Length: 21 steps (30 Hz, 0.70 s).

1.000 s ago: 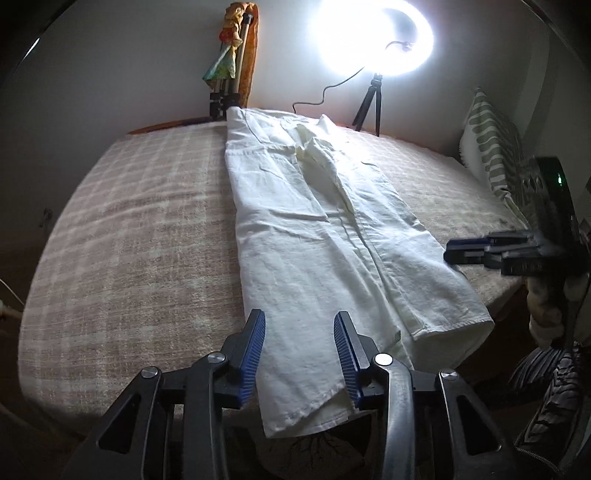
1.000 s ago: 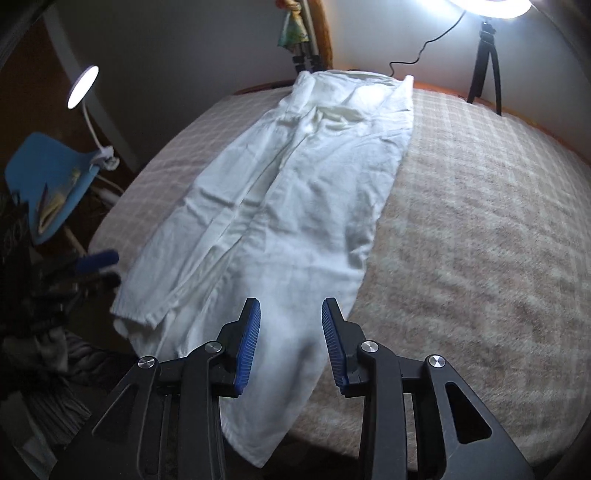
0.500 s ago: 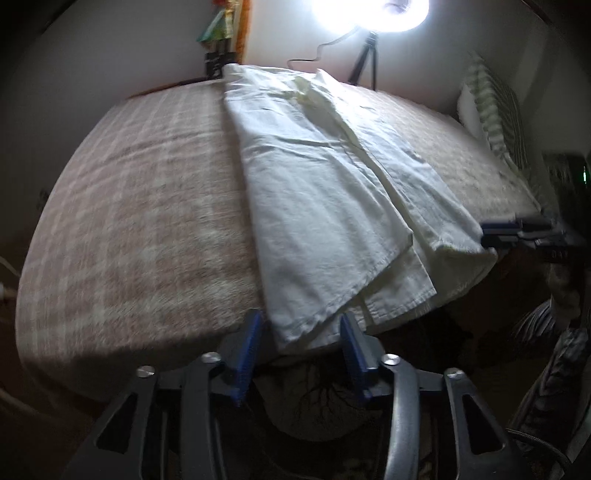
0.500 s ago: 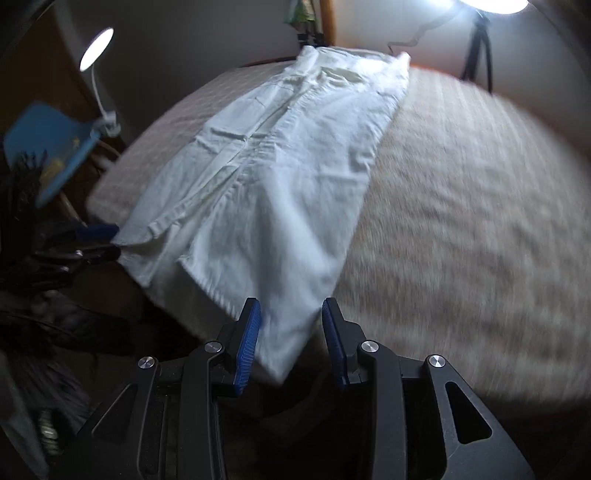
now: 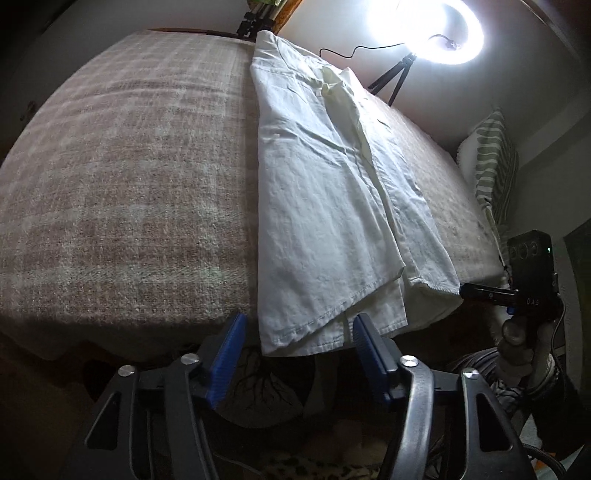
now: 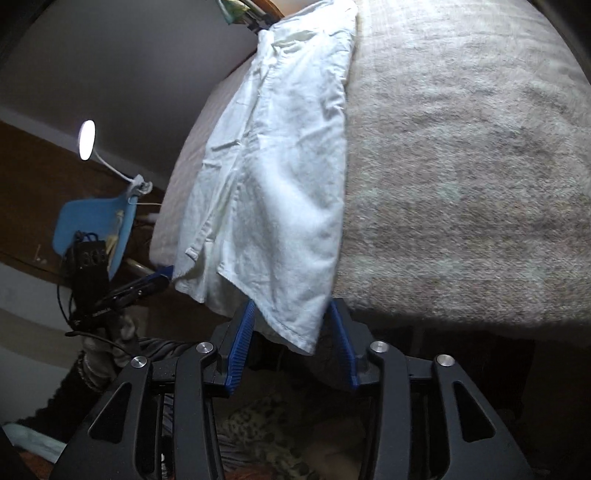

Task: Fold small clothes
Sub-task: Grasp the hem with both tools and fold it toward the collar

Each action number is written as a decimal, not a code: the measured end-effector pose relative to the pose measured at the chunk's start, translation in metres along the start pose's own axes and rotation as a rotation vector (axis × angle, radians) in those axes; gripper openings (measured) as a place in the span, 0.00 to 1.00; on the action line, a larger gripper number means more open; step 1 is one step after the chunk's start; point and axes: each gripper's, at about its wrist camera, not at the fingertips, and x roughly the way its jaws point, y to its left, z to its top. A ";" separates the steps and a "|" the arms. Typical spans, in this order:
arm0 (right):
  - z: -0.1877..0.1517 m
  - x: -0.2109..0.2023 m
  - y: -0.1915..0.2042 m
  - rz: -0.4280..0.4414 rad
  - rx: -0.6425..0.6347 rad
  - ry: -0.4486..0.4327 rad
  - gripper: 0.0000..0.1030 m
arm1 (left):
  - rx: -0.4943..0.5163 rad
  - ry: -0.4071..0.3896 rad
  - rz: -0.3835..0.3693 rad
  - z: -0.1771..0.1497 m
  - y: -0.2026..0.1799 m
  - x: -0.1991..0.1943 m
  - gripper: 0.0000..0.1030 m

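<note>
A white shirt point(image 5: 332, 206) lies lengthwise on the plaid bed cover point(image 5: 122, 177), folded narrow, its hem hanging over the near edge. My left gripper point(image 5: 299, 343) is open, its blue pads either side of the hem's near corner, not closed on it. In the right wrist view the shirt point(image 6: 280, 177) drapes over the bed edge and my right gripper point(image 6: 291, 332) is open around the lowest hem corner. Each gripper also shows from the side in the other's view: the right one point(image 5: 480, 291) and the left one point(image 6: 144, 286) both sit at the hem's other corner.
A bright ring light point(image 5: 439, 29) on a tripod stands behind the bed. A striped pillow point(image 5: 495, 166) lies at the right. A desk lamp point(image 6: 86, 140) and blue chair point(image 6: 96, 225) stand to the side. A patterned rug point(image 5: 258, 384) lies below the bed edge.
Both grippers have drawn back and dropped from above the shirt to the near bed edge, now bracketing the hanging hem. The shirt's hem has shifted to overhang the edge.
</note>
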 end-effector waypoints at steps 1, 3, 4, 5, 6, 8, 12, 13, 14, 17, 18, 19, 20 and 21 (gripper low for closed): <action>0.001 0.002 0.002 0.014 -0.001 0.009 0.41 | -0.012 0.002 -0.006 0.002 0.002 0.000 0.53; 0.002 0.006 0.003 0.031 0.014 0.019 0.41 | -0.026 0.015 -0.030 0.000 0.003 0.002 0.35; 0.002 0.007 0.003 0.042 0.021 0.023 0.39 | -0.033 0.020 -0.035 0.000 0.003 0.002 0.35; 0.003 0.008 0.003 0.052 0.028 0.028 0.38 | -0.029 0.019 -0.031 -0.002 0.002 0.003 0.30; 0.003 0.009 0.000 0.068 0.041 0.035 0.36 | -0.020 0.023 -0.025 -0.002 0.001 0.003 0.20; 0.004 0.013 -0.002 0.090 0.058 0.048 0.21 | -0.010 0.023 -0.034 -0.003 -0.001 0.003 0.16; 0.005 0.014 0.000 0.140 0.071 0.048 0.11 | 0.003 -0.003 -0.049 0.000 -0.010 -0.002 0.09; 0.005 0.013 0.001 0.145 0.069 0.041 0.10 | 0.000 -0.008 -0.056 0.001 -0.011 -0.003 0.08; 0.006 0.012 0.003 0.148 0.065 0.035 0.09 | -0.003 -0.010 -0.064 0.003 -0.012 -0.003 0.08; 0.008 0.004 0.005 0.180 0.074 0.006 0.08 | -0.011 -0.024 -0.094 0.011 -0.016 -0.006 0.07; 0.008 0.000 0.002 0.190 0.083 -0.004 0.08 | -0.008 -0.029 -0.102 0.015 -0.018 -0.008 0.06; 0.010 -0.002 0.001 0.202 0.092 -0.015 0.08 | -0.001 -0.035 -0.107 0.020 -0.021 -0.010 0.06; 0.013 -0.006 0.000 0.213 0.100 -0.025 0.08 | 0.011 -0.047 -0.109 0.026 -0.026 -0.013 0.06; 0.016 -0.010 -0.001 0.220 0.105 -0.038 0.08 | 0.018 -0.055 -0.110 0.030 -0.027 -0.014 0.06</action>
